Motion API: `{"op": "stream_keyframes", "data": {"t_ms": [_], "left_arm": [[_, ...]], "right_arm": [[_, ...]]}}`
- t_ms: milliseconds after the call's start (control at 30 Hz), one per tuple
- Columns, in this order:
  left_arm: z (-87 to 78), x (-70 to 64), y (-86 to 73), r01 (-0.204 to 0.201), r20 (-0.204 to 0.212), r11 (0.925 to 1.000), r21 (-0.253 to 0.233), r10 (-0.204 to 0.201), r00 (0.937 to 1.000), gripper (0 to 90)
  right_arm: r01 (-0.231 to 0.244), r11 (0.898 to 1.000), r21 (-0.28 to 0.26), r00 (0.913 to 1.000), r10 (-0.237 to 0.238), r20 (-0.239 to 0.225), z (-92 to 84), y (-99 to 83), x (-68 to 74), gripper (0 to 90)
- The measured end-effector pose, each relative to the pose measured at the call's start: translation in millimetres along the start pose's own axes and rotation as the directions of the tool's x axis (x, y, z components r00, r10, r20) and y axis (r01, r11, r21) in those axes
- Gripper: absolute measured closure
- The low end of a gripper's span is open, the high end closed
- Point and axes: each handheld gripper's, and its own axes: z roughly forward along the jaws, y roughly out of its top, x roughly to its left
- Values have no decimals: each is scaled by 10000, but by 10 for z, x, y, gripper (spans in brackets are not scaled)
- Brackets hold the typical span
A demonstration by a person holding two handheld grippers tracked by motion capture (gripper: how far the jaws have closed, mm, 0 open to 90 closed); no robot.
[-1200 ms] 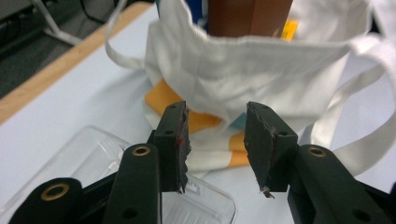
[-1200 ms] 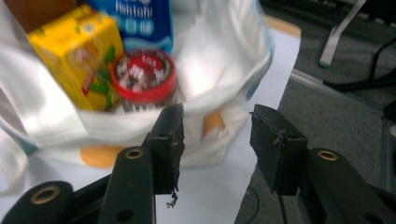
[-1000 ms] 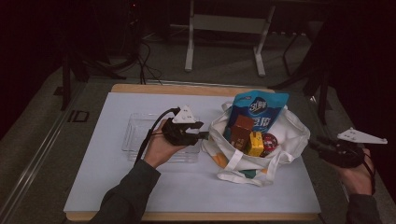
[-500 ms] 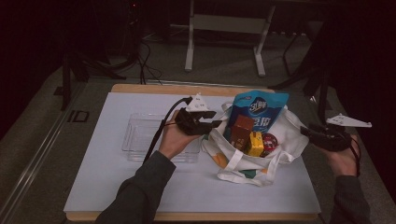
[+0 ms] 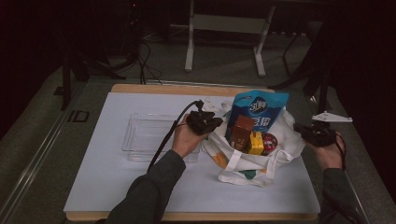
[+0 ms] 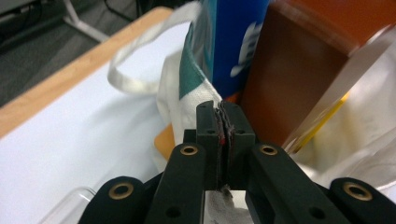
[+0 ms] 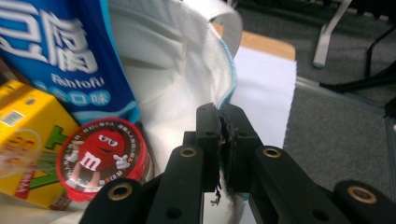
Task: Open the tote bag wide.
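A white tote bag (image 5: 252, 163) stands open on the table, holding a blue pouch (image 5: 259, 109), a brown box (image 5: 242, 132), a yellow box (image 5: 255, 142) and a red candy tub (image 5: 270, 142). My left gripper (image 5: 215, 123) is at the bag's left rim. Its jaws have just been closing and now pinch the white fabric (image 6: 177, 93), as the left gripper (image 6: 223, 109) view shows. My right gripper (image 5: 301, 133) is at the right rim. It too has just been closing, and the right gripper (image 7: 222, 114) is shut on the teal-edged rim (image 7: 226, 70), beside the tub (image 7: 102, 158).
A clear plastic tray (image 5: 144, 135) lies left of the bag, under my left forearm. The white mat (image 5: 116, 186) covers the wooden table. Metal stand legs (image 5: 189, 46) and cables are on the floor beyond the far edge.
Both hands moved inward to the bag, the left from over the tray to the left rim, the right from off the table's edge to the right rim. Both grippers went from open to shut.
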Motion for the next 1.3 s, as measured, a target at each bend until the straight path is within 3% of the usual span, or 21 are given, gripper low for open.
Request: {"op": "stream_keyframes", "data": {"t_ms": [100,233,400,567,700,833,867,1033,1133,1233,1300], "left_arm": [[75,-9,-55,99,35,9998,194,-100,9999,873],[162,-29,-97,7,-187,9982,595,4,9998,875],[289,-45,-130,-246,-870,9896,1414,372,9955,878],[339,-11,-176,-28,-1452,9843,1764,289,9890,886],[344,63,-228,493,-1641,9806,1896,-178,9863,889],[386,-57,-209,-251,-2066,9729,2300,740,9756,886],[373,-75,-201,-296,-2072,9738,2253,776,9752,880],[178,-100,-159,-741,-1396,9853,1538,959,9856,757],[76,-113,-136,-771,-1586,9902,1166,952,9827,711],[-12,-112,-119,-592,-1382,9957,715,686,9880,698],[-71,-138,-107,-702,-1296,9965,462,757,9887,694]], "right_arm": [[-39,9997,245,10000,38,48,93,-45,14,859],[-443,9974,570,9990,447,-56,277,-155,24,861],[-636,9944,839,9980,635,39,385,-206,23,862],[-661,9922,1058,9977,643,205,435,-262,28,862],[-702,9906,1176,9972,669,320,457,-341,9,870],[-800,9883,1298,9960,742,489,426,-348,-6,869],[-798,9883,1299,9962,743,464,411,-344,-10,865],[-425,9944,968,9983,384,439,283,-317,23,829],[-300,9974,648,9987,272,439,166,-288,49,751],[-313,9993,225,9988,304,379,41,-265,94,702],[-288,9996,-13,9990,288,335,-39,-257,132,688]]}}
